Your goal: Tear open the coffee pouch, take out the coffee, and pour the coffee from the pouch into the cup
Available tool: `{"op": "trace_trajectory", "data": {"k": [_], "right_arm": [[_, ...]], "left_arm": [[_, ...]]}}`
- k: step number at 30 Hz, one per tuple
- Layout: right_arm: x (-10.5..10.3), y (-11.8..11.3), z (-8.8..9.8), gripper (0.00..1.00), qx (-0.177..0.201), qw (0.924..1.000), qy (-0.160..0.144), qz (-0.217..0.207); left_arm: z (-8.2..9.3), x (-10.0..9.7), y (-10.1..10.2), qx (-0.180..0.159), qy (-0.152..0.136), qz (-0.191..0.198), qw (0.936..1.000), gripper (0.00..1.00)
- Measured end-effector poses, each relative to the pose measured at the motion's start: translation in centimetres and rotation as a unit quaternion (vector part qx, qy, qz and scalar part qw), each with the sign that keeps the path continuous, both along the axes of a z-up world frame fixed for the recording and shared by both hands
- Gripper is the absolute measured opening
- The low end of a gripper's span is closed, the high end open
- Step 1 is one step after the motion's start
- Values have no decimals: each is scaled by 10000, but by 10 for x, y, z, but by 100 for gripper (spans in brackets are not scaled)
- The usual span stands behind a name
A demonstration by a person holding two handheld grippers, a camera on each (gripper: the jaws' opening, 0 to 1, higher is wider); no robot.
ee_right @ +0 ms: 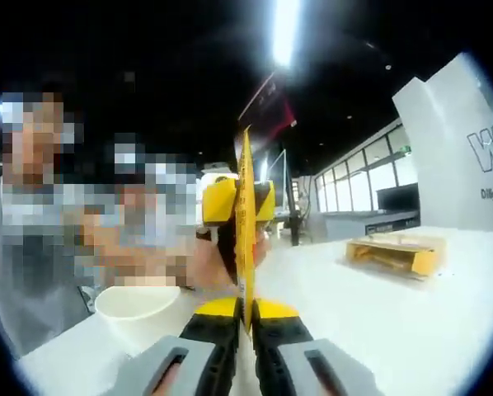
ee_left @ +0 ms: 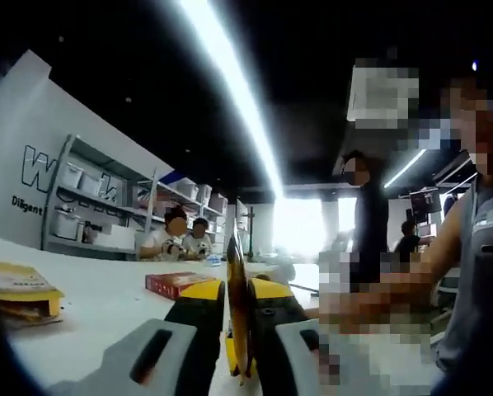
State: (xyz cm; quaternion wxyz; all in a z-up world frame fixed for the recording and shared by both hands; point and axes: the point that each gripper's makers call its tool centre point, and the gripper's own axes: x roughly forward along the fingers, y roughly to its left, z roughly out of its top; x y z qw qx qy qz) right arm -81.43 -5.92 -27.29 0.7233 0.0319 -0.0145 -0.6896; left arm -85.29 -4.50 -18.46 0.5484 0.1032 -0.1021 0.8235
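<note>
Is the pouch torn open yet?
Cannot tell. The pouch shows edge-on, clamped by both tongs, right and left; no tear or spilled coffee is visible.

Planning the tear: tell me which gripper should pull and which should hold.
Probably the right gripper pulls: it clamps the pouch at one edge, while the left gripper pinches farther along and can anchor.

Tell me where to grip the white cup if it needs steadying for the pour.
Grip the white cup by its rim, coming from above: the open mouth faces up and the wall tapers. Both the left gripper and the right gripper are shut on the coffee pouch, so one would probably have to let go first.
</note>
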Motion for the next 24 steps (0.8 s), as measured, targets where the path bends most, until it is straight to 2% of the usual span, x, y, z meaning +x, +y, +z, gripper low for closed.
{"op": "trace_trajectory", "data": {"k": [4,6,10,12,14,17,21,24], "right_arm": [[4,0,3,7,-69,9999,120,30],[7,1,7,8,-209,9996,176,97],[4,5,19,13,-492,9985,224,112],[6,6,23,17,-585,9979,270,100],[12,8,32,20,-769,9964,319,159],[16,13,39,25,-876,9955,369,33],[24,24,51,29,-1026,9941,358,-51],[23,37,70,31,-1247,9905,389,-421]], "left_arm": [[2,3,0,-12,29,-19,10000,10],[7,7,-1,83,-116,-152,9998,9],[19,10,-3,151,102,-28,9998,9],[25,7,-6,321,-37,-16,9995,9],[28,2,-4,329,-105,28,9994,8],[29,2,1,243,-188,58,9995,8],[33,6,6,336,-322,73,9989,8],[40,9,7,401,-387,369,9978,8]]}}
